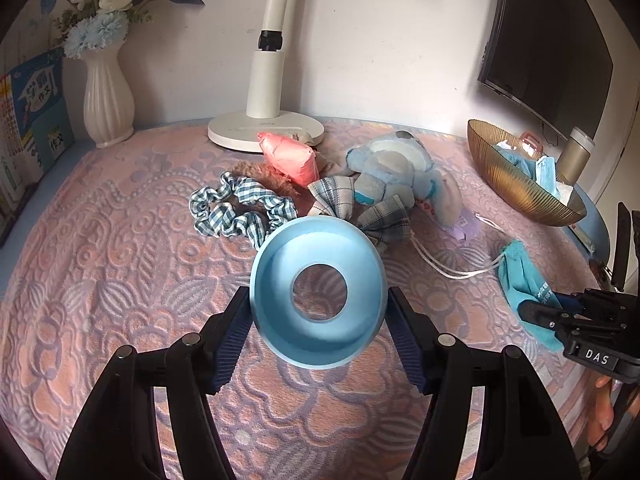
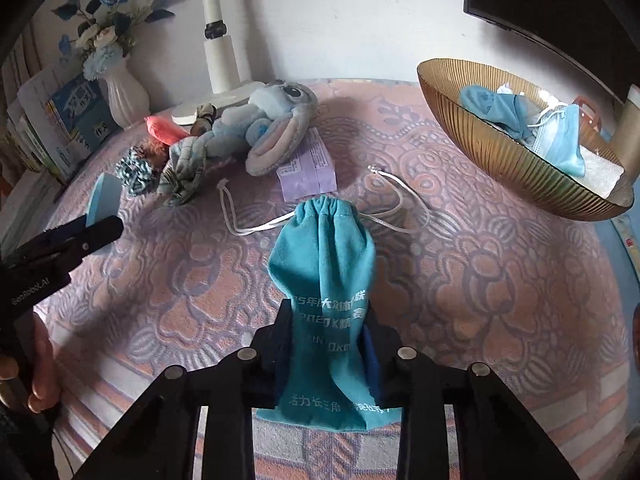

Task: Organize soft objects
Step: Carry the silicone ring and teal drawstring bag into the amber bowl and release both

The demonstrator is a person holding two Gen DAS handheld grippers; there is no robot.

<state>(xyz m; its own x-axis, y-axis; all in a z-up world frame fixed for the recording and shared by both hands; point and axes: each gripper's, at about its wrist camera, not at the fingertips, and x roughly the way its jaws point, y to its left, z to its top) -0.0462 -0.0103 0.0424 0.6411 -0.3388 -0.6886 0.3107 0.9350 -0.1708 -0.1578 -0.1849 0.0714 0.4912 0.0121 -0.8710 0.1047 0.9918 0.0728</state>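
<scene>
Both wrist views overlook the table point(image 1: 100, 240) closely.

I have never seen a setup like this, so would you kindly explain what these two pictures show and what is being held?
There is no robot here: a person holds a two-finger gripper in each hand, each with a fisheye camera looking along its fingers. The left camera shows the left gripper clamped on a blue ring. The right camera shows the right gripper pinching a teal drawstring pouch. Both are above a pink patterned cloth. On it lie a plush rabbit, a checked scrunchie and a golden bowl holding blue fabric items.
</scene>
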